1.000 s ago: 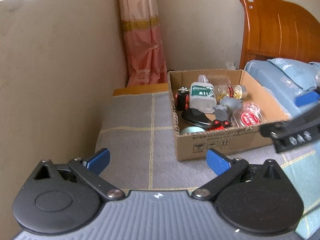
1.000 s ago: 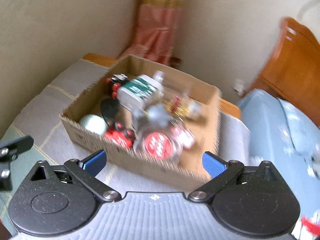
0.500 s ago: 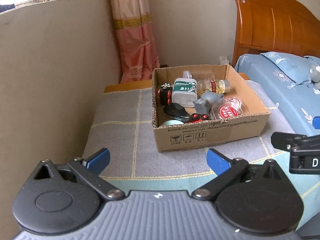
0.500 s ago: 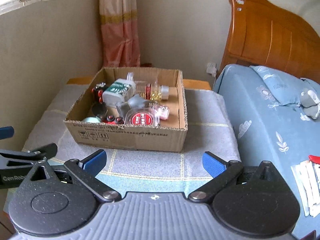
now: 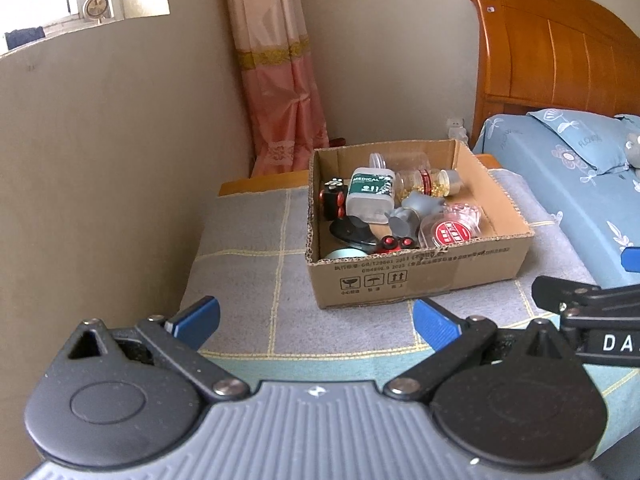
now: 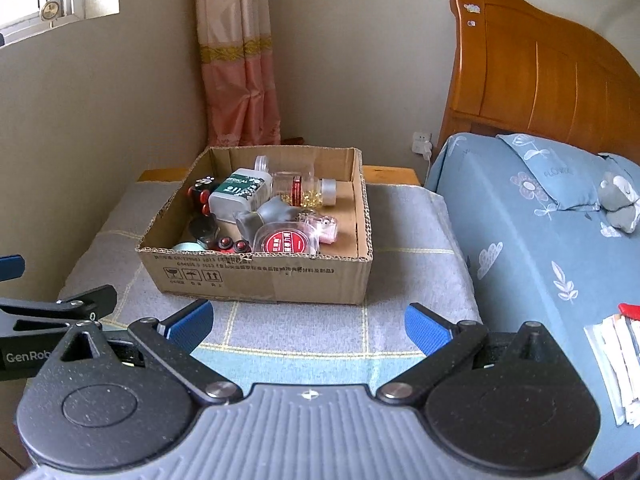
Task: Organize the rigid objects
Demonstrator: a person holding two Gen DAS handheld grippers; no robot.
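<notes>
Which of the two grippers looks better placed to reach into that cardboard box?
Probably the right gripper: open, facing the brown cardboard box squarely. The left gripper, also open, sees it off to its right.

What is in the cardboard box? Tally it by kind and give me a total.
Bottles and jars: 3 (white medical bottle, capsule jar, empty clear jar)
Red-wheeled toys: 2
Round tub with red label: 1
Grey figure: 1
Black object: 1
Pale teal round thing: 1
Pink clear piece: 1
Total: 10 in view; more may lie underneath.
</notes>
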